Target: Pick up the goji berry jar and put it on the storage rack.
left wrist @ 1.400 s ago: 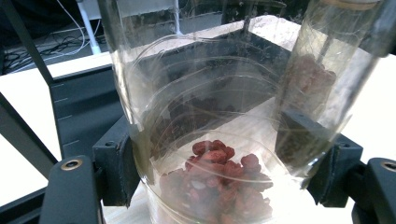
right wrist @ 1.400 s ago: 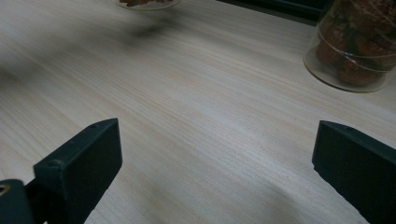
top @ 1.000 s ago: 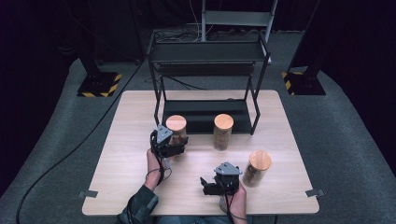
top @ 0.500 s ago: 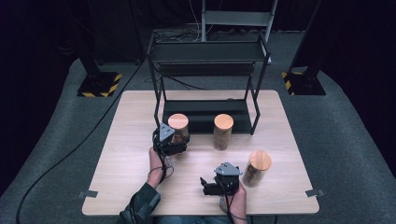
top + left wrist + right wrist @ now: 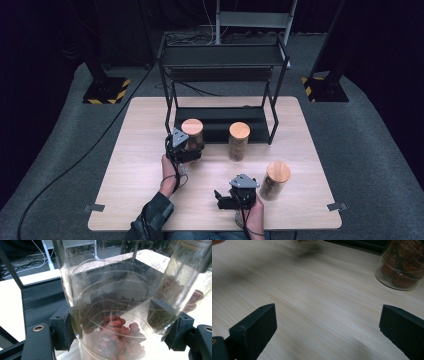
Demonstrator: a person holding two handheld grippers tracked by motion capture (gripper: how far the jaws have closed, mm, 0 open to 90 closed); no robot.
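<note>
A clear jar with a wooden lid (image 5: 192, 129) and red pieces inside (image 5: 117, 335) sits between the jaws of my left gripper (image 5: 187, 150) (image 5: 120, 327). Both pads (image 5: 62, 327) press its glass wall, so the gripper is shut on it, just in front of the black rack's lower shelf (image 5: 220, 120). A second lidded jar (image 5: 239, 141) (image 5: 403, 265) stands to its right on the table. A third jar (image 5: 275, 180) stands at the front right. My right gripper (image 5: 225, 199) (image 5: 327, 327) hovers open over bare wood, left of the third jar.
The black two-level metal rack (image 5: 220, 56) stands at the back of the wooden table (image 5: 135, 170); its posts flank the lower shelf. Cables trail over the grey floor behind and to the left. A hand and sleeve (image 5: 160, 205) come in from the front edge.
My left gripper and the jar in it have shifted slightly away from the person, toward the rack. The right gripper has stayed put.
</note>
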